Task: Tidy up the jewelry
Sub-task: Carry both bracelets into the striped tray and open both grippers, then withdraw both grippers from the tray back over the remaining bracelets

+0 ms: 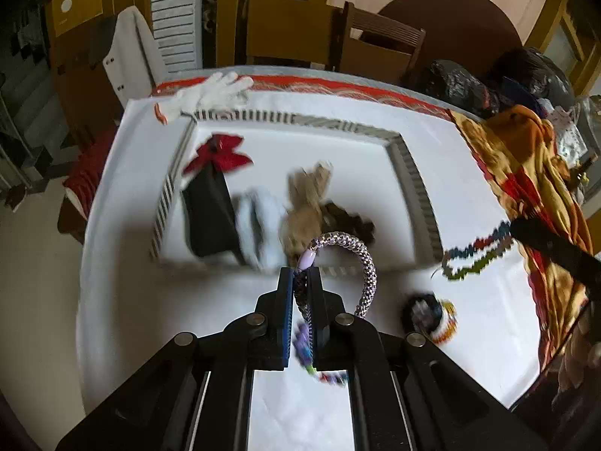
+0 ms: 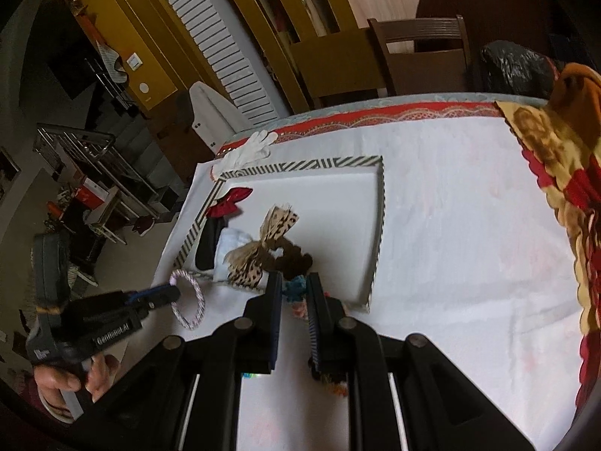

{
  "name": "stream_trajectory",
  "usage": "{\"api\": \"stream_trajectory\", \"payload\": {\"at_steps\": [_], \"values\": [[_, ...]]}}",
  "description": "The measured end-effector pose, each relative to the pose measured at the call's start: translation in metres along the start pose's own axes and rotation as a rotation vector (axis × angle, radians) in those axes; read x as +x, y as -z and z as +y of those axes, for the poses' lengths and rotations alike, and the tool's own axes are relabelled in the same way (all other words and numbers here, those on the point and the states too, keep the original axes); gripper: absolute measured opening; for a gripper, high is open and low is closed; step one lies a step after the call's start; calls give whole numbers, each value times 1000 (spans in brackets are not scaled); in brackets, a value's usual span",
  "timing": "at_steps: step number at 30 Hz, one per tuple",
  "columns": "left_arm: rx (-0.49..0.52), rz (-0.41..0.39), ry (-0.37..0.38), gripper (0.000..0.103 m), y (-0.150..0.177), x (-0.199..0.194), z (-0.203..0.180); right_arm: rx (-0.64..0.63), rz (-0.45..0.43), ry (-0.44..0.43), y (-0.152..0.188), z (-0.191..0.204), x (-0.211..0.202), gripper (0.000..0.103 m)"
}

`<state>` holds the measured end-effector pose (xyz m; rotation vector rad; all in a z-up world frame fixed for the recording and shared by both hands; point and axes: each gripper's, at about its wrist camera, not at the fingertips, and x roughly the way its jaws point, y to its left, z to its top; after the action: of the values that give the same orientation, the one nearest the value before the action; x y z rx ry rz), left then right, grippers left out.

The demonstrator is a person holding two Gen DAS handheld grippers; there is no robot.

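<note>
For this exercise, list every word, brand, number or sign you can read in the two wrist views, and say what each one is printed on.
"GenRobot.AI": white lettering on the black body of the left gripper, seen in the right wrist view.
A white logo mark lower on the same body, near the hand: too blurred to read.
Nothing readable on the striped tray, the white glove or the silver bracelet.
</note>
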<state>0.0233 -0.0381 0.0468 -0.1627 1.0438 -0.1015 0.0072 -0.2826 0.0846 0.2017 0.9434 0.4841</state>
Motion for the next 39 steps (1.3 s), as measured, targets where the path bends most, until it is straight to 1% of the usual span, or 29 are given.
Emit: {"api": "stream_trajectory", "payload": {"at_steps": [6,10,15,19,23,27,30,31,32,33,34,35,37,39], "values": [[-2,7,-27,0,-44,28,16,2,14,28,-27,1,33,13],[-15,37,-25,0,-67,56,24,3,29,45,-42,3,60,13],[-27,70,-35,0,-88,90,30,17,60,57,-62,5,98,13],[-59,113,-47,0,-95,120,38,31,82,69,-74,2,128,13],[-65,140,-49,0,-95,138,40,61,125,98,-73,-12,151,13],[-61,151,-59,0,-93,148,39,103,202,144,-55,-37,171,13],[-63,147,-59,0,-92,150,37,113,220,161,-46,-45,179,13],[-65,149,-58,4,-91,151,37,114,219,165,-44,-45,180,14],[-70,149,-53,11,-92,151,38,115,218,172,-42,-45,180,16],[-79,144,-44,16,-91,150,39,114,219,176,-42,-45,180,19],[-85,138,-38,22,-92,148,40,107,220,179,-42,-44,179,27],[-93,126,-31,24,-91,145,41,98,214,181,-41,-41,177,34],[-98,108,-28,25,-91,137,41,83,199,183,-40,-36,171,37],[-91,87,-42,26,-90,128,40,74,189,175,-38,-32,165,37]]}}
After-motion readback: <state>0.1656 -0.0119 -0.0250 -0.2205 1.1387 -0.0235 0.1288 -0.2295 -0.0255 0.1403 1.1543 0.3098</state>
